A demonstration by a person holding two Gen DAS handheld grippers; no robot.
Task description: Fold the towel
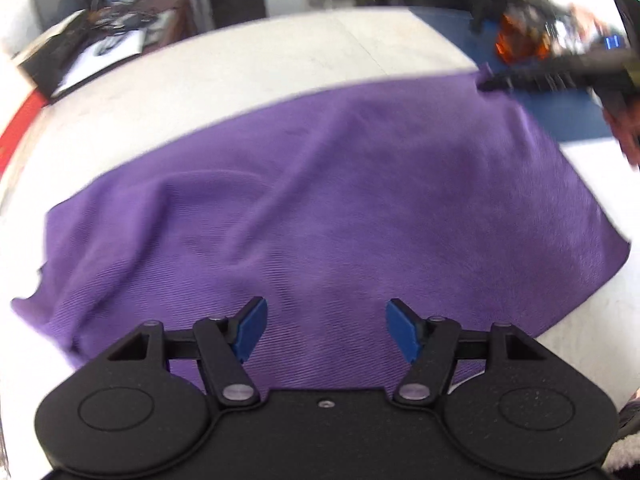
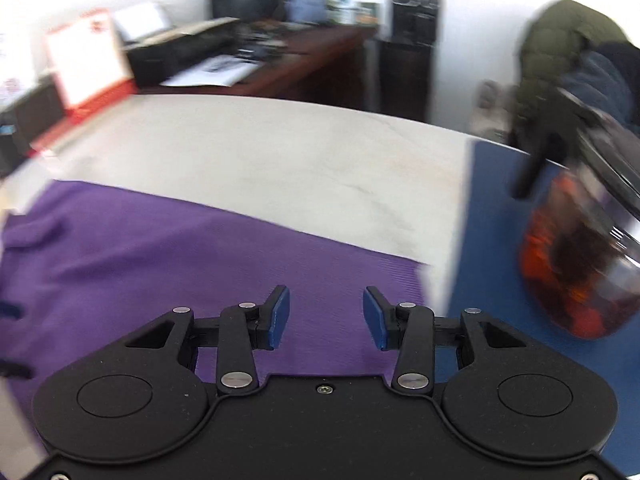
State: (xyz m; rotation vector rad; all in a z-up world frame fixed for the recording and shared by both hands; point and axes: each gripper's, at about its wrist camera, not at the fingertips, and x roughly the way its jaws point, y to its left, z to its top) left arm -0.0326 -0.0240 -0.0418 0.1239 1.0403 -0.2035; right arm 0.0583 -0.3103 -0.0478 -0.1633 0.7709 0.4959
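L wrist: purple towel (image 1: 320,200) spread rumpled on pale surface (image 1: 280,60); left hand-held gripper (image 1: 326,330) over towel's near edge, jaws wide, empty; R wrist: right hand-held gripper (image 2: 325,318) over towel (image 2: 160,260) corner, jaws narrower, empty; blue mat (image 2: 492,220) just beside towel.

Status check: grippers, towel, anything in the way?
Left gripper open, empty, over towel. Right gripper open, empty, over towel's corner. Towel spread flat, wrinkled, unfolded. Orange bag on blue mat beside it, clear of towel.
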